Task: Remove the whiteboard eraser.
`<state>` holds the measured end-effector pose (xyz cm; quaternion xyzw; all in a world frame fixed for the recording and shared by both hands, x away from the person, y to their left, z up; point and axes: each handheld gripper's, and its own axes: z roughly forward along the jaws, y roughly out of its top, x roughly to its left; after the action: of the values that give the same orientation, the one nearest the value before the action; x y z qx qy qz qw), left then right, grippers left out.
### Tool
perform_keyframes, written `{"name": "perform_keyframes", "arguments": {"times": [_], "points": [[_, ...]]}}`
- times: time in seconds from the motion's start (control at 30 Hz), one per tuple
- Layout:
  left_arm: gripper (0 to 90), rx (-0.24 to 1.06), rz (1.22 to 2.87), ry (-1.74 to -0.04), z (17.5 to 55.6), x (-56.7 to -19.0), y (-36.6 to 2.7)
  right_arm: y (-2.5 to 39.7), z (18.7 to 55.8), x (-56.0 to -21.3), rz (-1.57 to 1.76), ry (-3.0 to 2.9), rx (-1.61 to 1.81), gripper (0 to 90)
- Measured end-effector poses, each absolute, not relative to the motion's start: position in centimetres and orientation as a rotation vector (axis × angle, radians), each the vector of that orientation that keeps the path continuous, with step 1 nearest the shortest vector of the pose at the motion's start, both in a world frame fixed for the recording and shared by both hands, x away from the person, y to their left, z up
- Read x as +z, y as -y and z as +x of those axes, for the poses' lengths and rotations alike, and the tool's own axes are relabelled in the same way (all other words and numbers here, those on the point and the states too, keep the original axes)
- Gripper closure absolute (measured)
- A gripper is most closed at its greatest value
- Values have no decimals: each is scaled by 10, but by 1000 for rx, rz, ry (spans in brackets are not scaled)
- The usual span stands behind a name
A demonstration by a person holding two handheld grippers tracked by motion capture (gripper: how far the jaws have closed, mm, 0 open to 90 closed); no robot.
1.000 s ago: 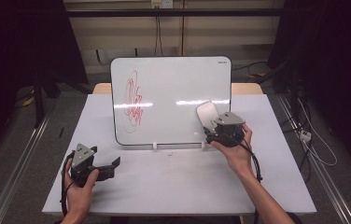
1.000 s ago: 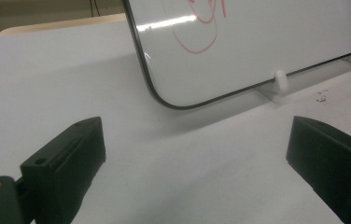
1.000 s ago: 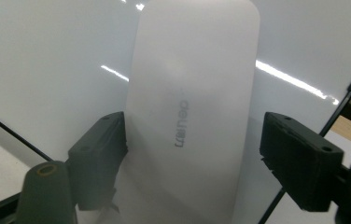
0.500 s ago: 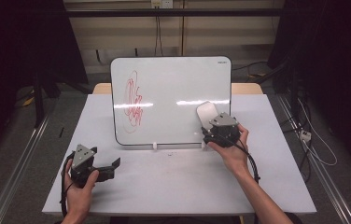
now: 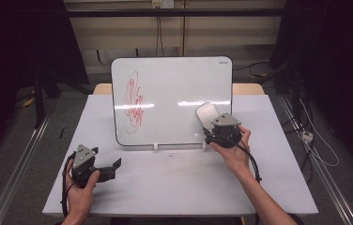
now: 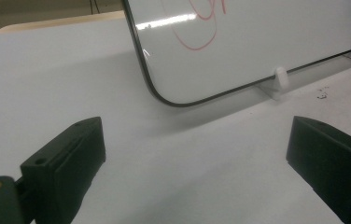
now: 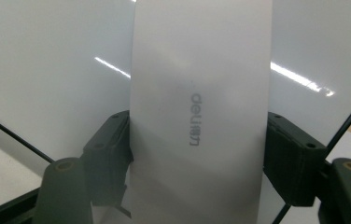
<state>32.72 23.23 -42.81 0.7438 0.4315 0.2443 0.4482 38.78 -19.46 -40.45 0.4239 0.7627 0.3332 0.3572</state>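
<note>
Since a second ago my right tool (image 5: pixel 211 123) drifts slightly toward 9 o'clock, clenched on the eraser (image 5: pixel 206 114) against the whiteboard (image 5: pixel 174 93). My left tool (image 5: pixel 110 168) rests released on the surface (image 5: pixel 174 183).

Beige wall (image 5: pixel 118 35), grey floor (image 5: pixel 19 126) (dim rm)

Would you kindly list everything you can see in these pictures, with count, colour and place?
whiteboard: one, white with a dark rim, propped upright at the table's far middle.
scribble: one, red, on the whiteboard's left part.
support clips: two seen, white, under the whiteboard's lower edge.
eraser: one, white with grey lettering, against the whiteboard's lower right.
table: one, pale grey.
left gripper: one, black, jaws apart, resting on the table at front left.
right gripper: one, black, jaws closed on the eraser's sides.
hands: two, each holding a gripper.
</note>
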Motion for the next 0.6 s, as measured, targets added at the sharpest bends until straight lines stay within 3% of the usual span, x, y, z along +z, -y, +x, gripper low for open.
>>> {"name": "perform_keyframes", "arguments": {"times": [0.6], "points": [[46,602,1843,-1066,327,-428,-232,201,386,-401,1112,-1958,930,316]]}}
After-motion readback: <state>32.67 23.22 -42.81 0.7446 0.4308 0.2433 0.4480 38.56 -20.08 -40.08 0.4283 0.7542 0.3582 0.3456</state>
